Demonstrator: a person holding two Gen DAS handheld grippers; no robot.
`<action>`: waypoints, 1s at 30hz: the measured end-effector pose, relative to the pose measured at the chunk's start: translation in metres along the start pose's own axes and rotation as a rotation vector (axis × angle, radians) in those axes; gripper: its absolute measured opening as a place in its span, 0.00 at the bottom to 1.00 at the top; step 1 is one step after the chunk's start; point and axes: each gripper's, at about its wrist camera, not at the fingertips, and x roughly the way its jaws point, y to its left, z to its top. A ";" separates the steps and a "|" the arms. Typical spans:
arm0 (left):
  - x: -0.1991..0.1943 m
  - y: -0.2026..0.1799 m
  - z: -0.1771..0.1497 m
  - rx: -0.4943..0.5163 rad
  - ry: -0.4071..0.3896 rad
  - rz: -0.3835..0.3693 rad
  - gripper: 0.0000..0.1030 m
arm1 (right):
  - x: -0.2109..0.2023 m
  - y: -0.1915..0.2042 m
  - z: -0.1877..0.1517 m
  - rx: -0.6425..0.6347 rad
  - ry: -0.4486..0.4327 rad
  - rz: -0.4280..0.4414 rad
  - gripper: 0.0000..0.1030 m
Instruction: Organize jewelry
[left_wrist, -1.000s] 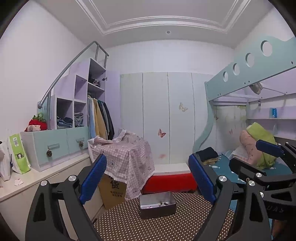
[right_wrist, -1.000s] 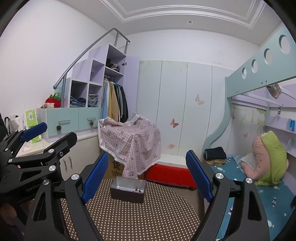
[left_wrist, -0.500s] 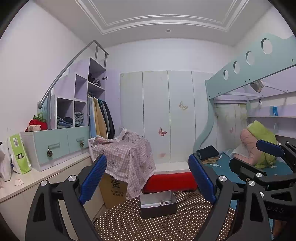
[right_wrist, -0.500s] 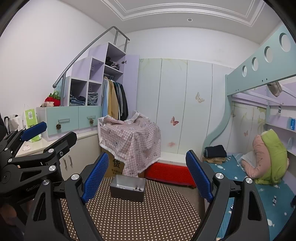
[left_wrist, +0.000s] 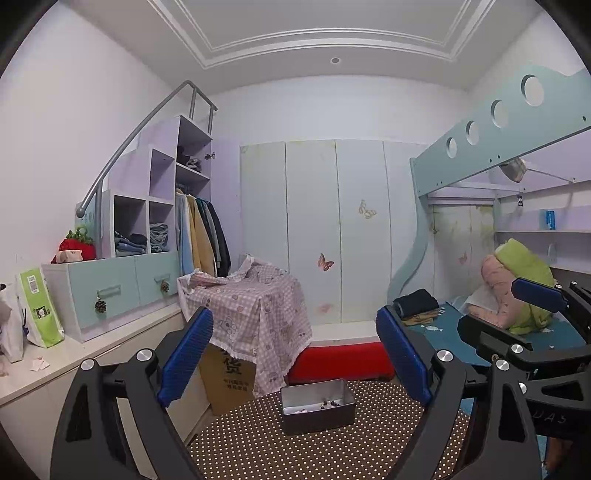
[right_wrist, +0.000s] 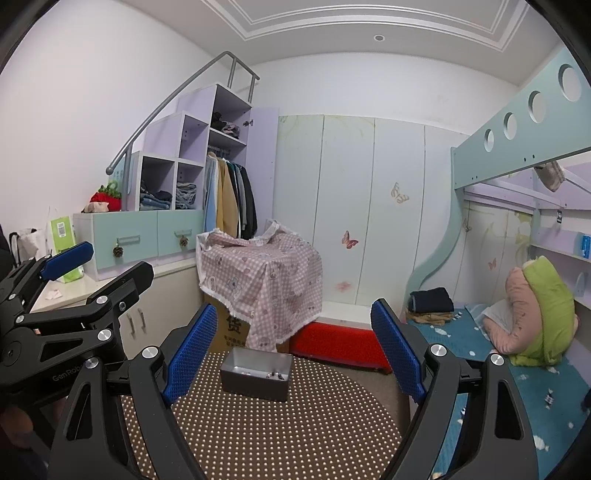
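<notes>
Both grippers are held level above a round table with a brown dotted cover (right_wrist: 280, 435), side by side and pointing the same way. The left gripper (left_wrist: 295, 356) has its blue pads spread wide with nothing between them. The right gripper (right_wrist: 293, 349) stands equally wide and is also empty.

The task's thing is a small grey metal tin (right_wrist: 255, 376), open-topped, resting on the dotted cover. It sits ahead of and below both grippers, near the far edge of the table: slightly right of the left gripper's centre line and slightly left of the right gripper's. Neither gripper is near touching it.

Inside the tin lie a few small jewelry pieces (left_wrist: 328, 403), dark beads and something pale, gathered on its floor. They are too small to identify singly.

Judgement on handling: the tin looks rigid, thin-walled and light, likely to slide on the cloth if nudged; it is best taken across its two long walls or steadied by one rim. The pieces look tiny, hard and light, prone to roll or slip from flat pads; each wants a narrow pinch from above, with the pads closed down first and the tin braced by the other gripper.
</notes>
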 end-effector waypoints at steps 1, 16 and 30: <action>0.000 0.001 0.000 -0.001 0.000 0.000 0.85 | -0.001 0.000 0.001 0.000 0.000 -0.001 0.80; 0.004 0.004 0.000 0.003 0.010 0.007 0.85 | 0.004 -0.001 -0.004 0.003 0.006 0.005 0.80; 0.008 0.005 -0.002 0.007 0.019 0.009 0.85 | 0.009 -0.004 -0.007 0.007 0.016 0.009 0.80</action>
